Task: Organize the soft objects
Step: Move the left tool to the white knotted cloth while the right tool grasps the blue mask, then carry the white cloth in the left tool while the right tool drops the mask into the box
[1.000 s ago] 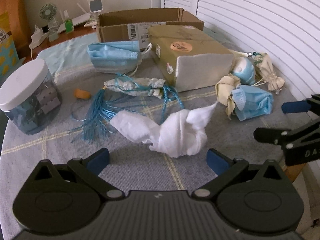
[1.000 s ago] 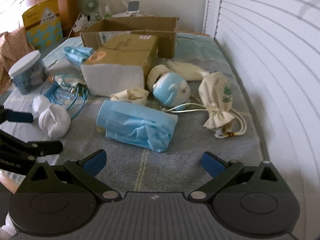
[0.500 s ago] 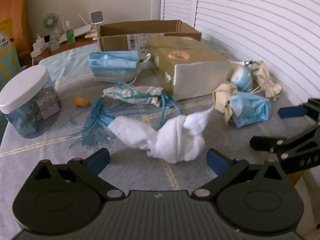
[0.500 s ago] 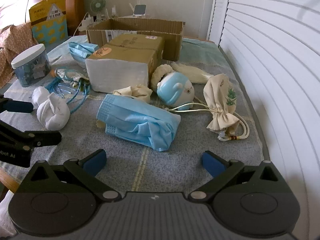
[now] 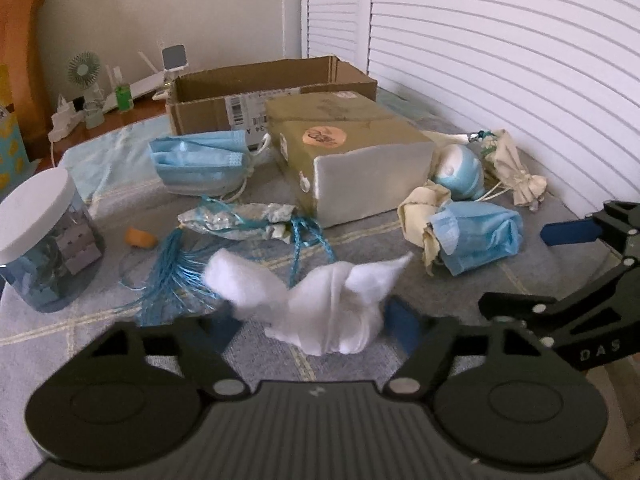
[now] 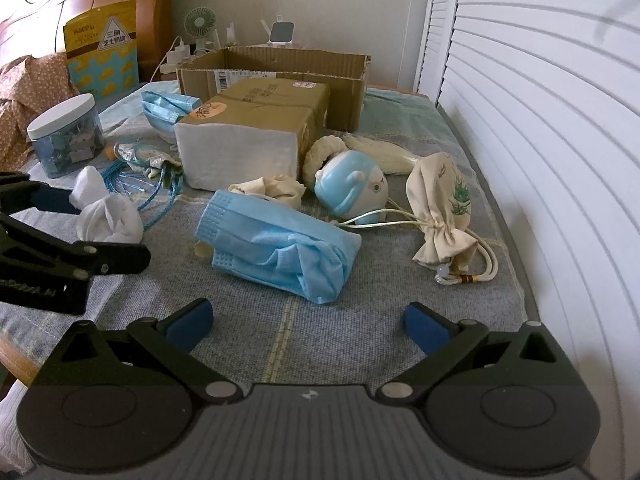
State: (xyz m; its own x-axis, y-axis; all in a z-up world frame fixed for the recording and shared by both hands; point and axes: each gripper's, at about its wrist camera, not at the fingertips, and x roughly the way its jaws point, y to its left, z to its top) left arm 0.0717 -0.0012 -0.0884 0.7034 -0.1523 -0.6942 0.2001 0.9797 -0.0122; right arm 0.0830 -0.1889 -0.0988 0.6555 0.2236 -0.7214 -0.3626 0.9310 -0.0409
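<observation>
Knotted white cloth bundle (image 5: 332, 312) lies near on the grey checked tablecloth (image 5: 460, 280), between the left gripper (image 5: 316, 328) pads, whose jaws have just been closing onto it. Farther right, a crumpled blue face mask (image 6: 280, 248) lies beyond the right gripper (image 6: 308, 322), jaws spread.

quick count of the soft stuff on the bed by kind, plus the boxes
blue face masks: 2
white cloth bundle: 1
cream drawstring pouch: 1
blue and white plush toy: 1
crumpled cream cloth: 1
cardboard boxes: 2
total: 8
</observation>
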